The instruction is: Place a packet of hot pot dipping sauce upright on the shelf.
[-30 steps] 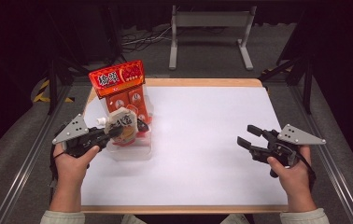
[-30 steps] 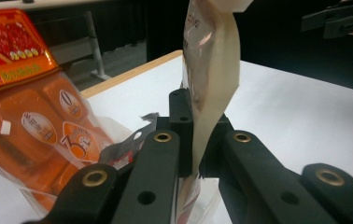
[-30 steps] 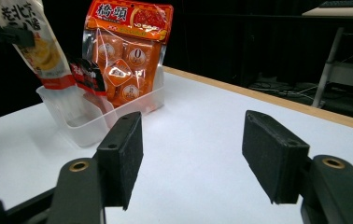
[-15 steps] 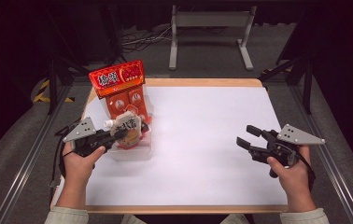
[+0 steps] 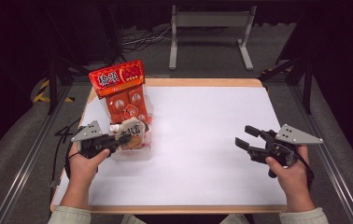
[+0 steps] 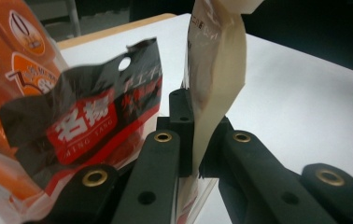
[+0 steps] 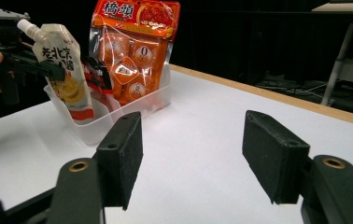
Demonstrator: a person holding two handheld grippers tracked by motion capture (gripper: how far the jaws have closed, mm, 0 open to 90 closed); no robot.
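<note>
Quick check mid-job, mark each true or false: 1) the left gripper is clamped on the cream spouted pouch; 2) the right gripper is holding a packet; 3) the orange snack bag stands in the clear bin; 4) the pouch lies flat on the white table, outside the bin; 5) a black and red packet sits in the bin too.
1) True. The left gripper is shut on the cream spouted pouch.
2) False. The right gripper is open with nothing between its jaws, above the white table.
3) True. The orange snack bag stands in the clear bin.
4) False. The pouch is held upright at the bin.
5) True. The black and red packet sits beside the orange bag.
</note>
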